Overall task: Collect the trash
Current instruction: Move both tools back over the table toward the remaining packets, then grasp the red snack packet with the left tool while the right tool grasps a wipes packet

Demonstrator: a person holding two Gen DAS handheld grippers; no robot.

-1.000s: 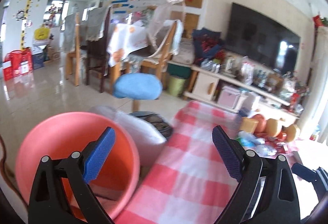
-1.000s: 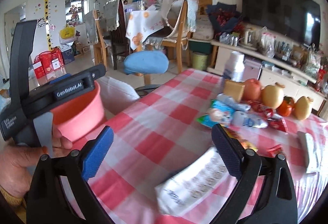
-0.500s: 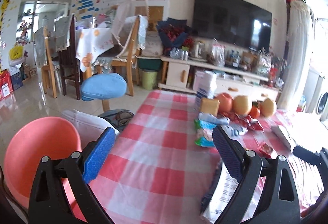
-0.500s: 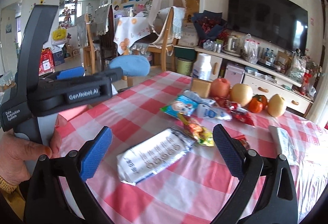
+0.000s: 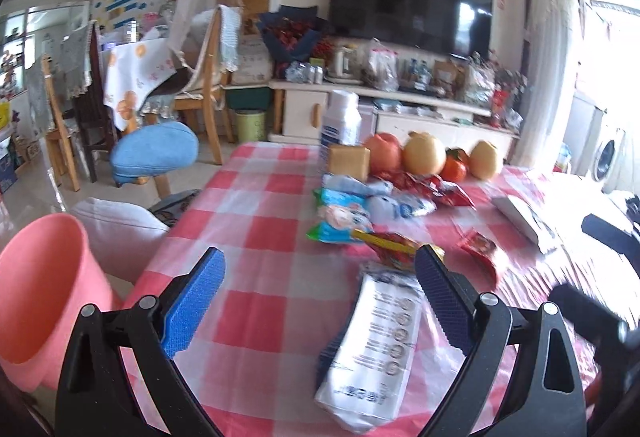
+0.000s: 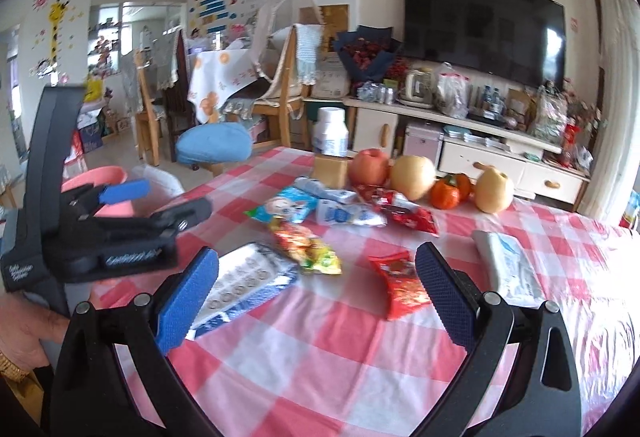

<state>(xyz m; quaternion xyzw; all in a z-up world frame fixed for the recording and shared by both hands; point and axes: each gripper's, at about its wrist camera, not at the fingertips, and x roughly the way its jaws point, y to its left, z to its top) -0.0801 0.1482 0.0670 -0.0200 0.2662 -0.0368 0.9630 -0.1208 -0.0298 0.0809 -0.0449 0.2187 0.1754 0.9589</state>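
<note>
Both views have swung rightward since a second ago: the pink bin [image 5: 44, 289], which filled the lower left of the left wrist view, now sits at its left edge, and the checked table [image 5: 260, 237] fills the middle.

A white-and-blue pouch [image 5: 372, 349] lies flat on the cloth, low and centre-right in that view, between the fingers of the left gripper [image 5: 320, 301]. It is long and rectangular, printed with a row of round marks; its long axis runs from the lower edge up toward the yellow-red wrapper [image 5: 394, 249], tilted slightly right. Left jaws stand wide apart, holding nothing.

In the right wrist view the pouch [image 6: 244, 285] lies slantwise, lower left to upper right. The right gripper [image 6: 316, 293] is also spread wide and empty, with a red wrapper [image 6: 400, 287] near its right finger.
</note>
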